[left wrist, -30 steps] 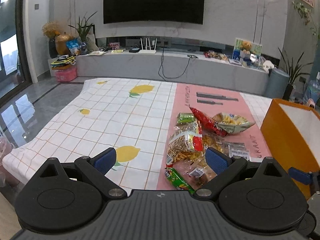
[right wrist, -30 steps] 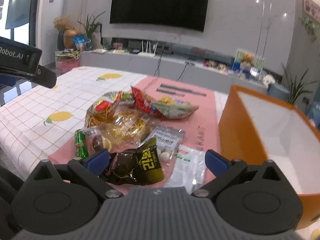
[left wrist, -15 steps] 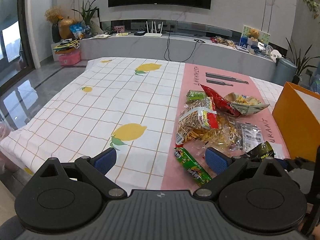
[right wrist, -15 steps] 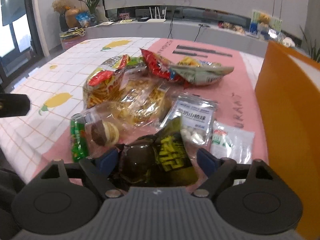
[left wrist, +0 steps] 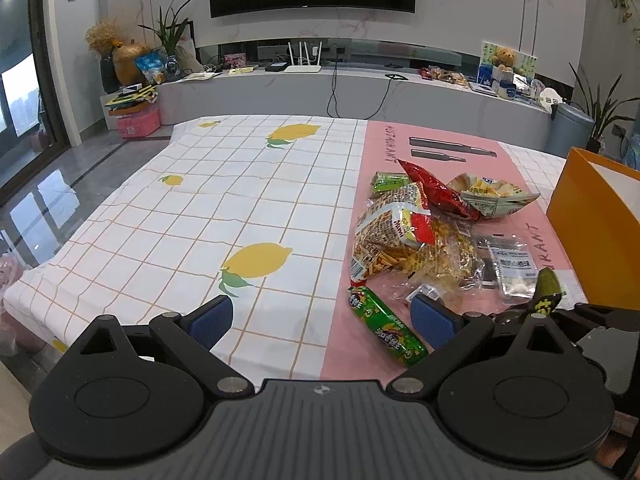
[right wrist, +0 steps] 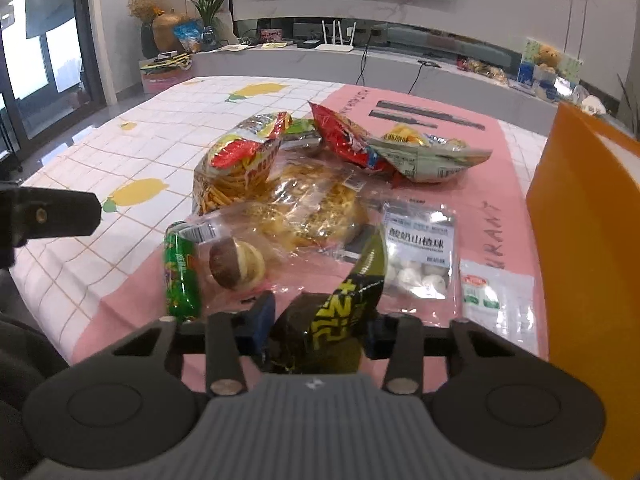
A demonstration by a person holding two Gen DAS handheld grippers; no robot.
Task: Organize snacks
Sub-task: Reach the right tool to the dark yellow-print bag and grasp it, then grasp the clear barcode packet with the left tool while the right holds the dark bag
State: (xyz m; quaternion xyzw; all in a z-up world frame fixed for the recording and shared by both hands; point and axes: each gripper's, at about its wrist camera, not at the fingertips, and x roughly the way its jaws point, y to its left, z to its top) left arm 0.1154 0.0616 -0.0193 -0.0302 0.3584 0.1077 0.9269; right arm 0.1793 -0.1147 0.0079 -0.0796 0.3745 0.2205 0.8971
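A pile of snack packets lies on the pink mat (right wrist: 492,184). My right gripper (right wrist: 316,322) is shut on a dark packet with yellow lettering (right wrist: 340,312), just above the mat at the pile's near edge; the packet's tip shows in the left wrist view (left wrist: 546,288). Around it lie a green tube packet (right wrist: 182,268), a round bun in clear wrap (right wrist: 236,264), a stick-snack bag (right wrist: 236,168) and a white ball packet (right wrist: 418,248). My left gripper (left wrist: 322,320) is open and empty over the near table edge, left of the green tube (left wrist: 386,326).
An orange box (right wrist: 584,216) stands at the right of the mat, open at the top; it also shows in the left wrist view (left wrist: 596,216). A white lemon-print cloth (left wrist: 224,220) covers the table's left half. Red and pale chip bags (right wrist: 400,152) lie at the pile's far side.
My right gripper has moved in and closed its fingers on the dark packet. My left gripper has drawn back toward the near table edge, still open.
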